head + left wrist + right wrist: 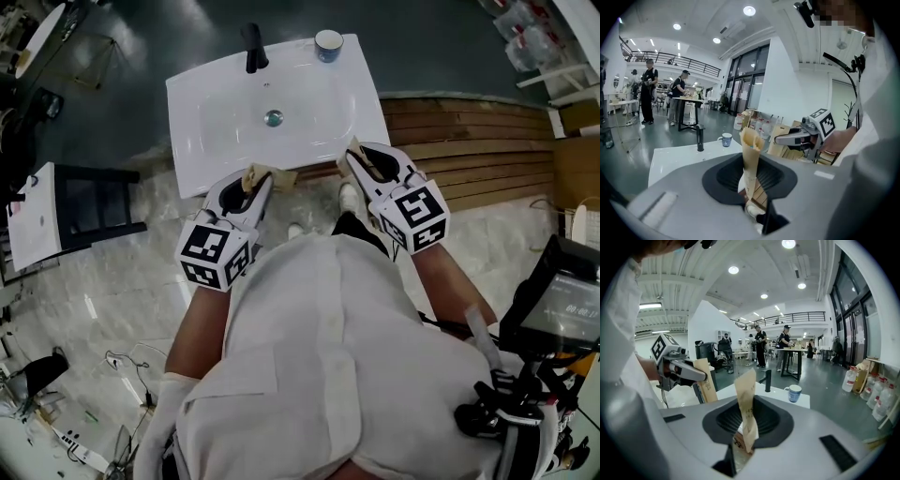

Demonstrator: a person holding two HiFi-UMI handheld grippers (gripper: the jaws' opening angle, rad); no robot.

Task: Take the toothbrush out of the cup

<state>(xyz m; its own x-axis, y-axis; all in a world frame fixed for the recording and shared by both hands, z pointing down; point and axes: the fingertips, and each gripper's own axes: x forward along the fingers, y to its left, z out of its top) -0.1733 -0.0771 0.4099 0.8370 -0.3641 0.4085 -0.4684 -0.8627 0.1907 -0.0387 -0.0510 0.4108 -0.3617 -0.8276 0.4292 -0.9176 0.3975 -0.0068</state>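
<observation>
Left grey-and-white handheld two-jaw gripper, centre-left of the head view: tan-padded jaws together, nothing between. Right grey-and-white two-jaw gripper, centre-right: jaws likewise together, empty. Both point toward frame top, tilted down. Bare forearms trail behind.

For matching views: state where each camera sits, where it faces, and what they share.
Head view: on the head, facing steeply down at the washbasin; shirt, forearms, left gripper, right gripper.
Left gripper view: on that gripper, facing along its jaws over the washbasin; right gripper alongside.
Right gripper view: same, mirrored; left gripper alongside.
All three share the cup and faucet.
</observation>
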